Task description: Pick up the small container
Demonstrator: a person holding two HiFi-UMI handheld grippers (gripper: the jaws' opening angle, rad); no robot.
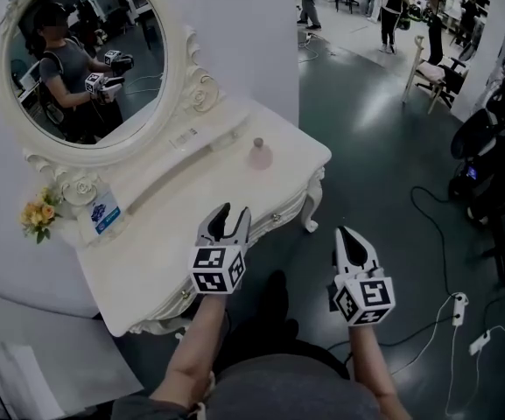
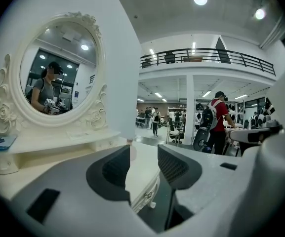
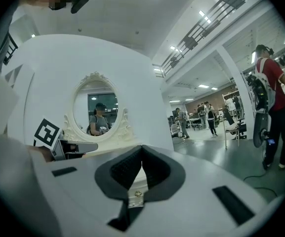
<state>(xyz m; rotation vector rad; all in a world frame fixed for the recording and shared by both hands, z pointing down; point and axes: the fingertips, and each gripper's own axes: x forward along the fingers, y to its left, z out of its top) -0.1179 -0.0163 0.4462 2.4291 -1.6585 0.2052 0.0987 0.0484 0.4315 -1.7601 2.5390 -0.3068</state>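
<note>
White and ornate, the bench (image 1: 160, 234) carried the small container (image 1: 260, 154) near its right end, at 1 o'clock from the left gripper (image 1: 234, 213), whose fingers were spread and empty; the right gripper (image 1: 347, 234), fingers pressed together, hung beside the bench. An off-centre reach could probably tip the container or push it over that edge. Nothing blocked the way: the mirror (image 1: 86, 59) and the flowers (image 1: 39, 214) stood well apart at 10 o'clock.
</note>
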